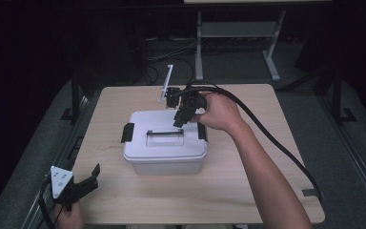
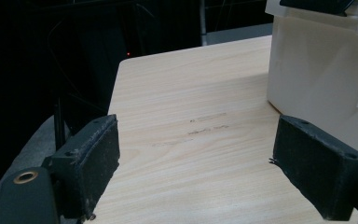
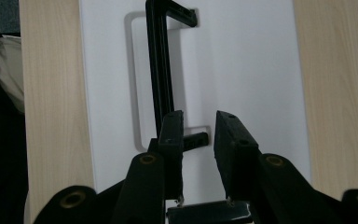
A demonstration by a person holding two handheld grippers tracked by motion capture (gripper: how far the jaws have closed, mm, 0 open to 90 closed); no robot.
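Dark room, wooden table: right gripper, jaws slightly apart and seemingly empty, hangs over the box handle; left gripper waits spread at the box's left.

Looks like a lab or test room: small wooden worktop standing alone on grey floor, dark surroundings, loose cables behind, metal-legged bench farther back, black frame posts at the sides.
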